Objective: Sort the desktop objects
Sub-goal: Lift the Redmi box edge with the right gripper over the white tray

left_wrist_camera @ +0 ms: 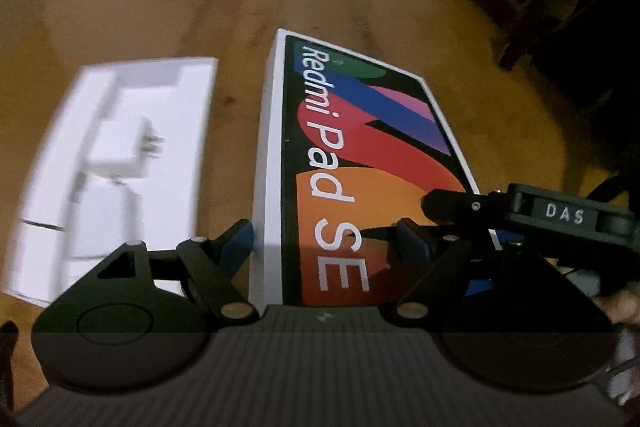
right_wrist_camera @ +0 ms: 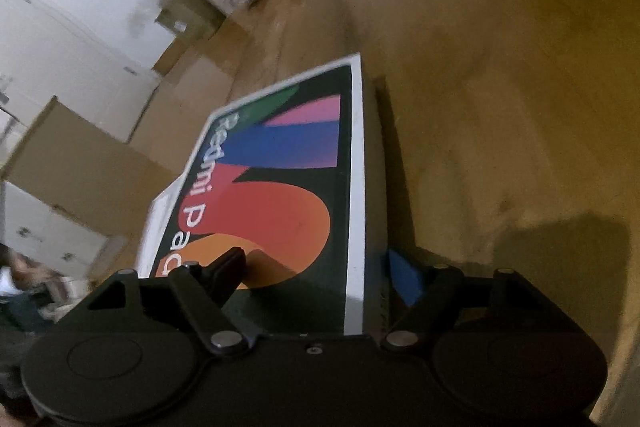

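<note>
Left fingers straddle box edge, right fingers too; grip unclear, near end hidden.

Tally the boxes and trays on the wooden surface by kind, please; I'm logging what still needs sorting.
Printed tablet box: 1
White moulded insert tray: 1
Total: 2
The white items lying in the tray are too blurred to count.

"Redmi Pad SE" on tablet box lid; "DAS" on right gripper body.
</note>
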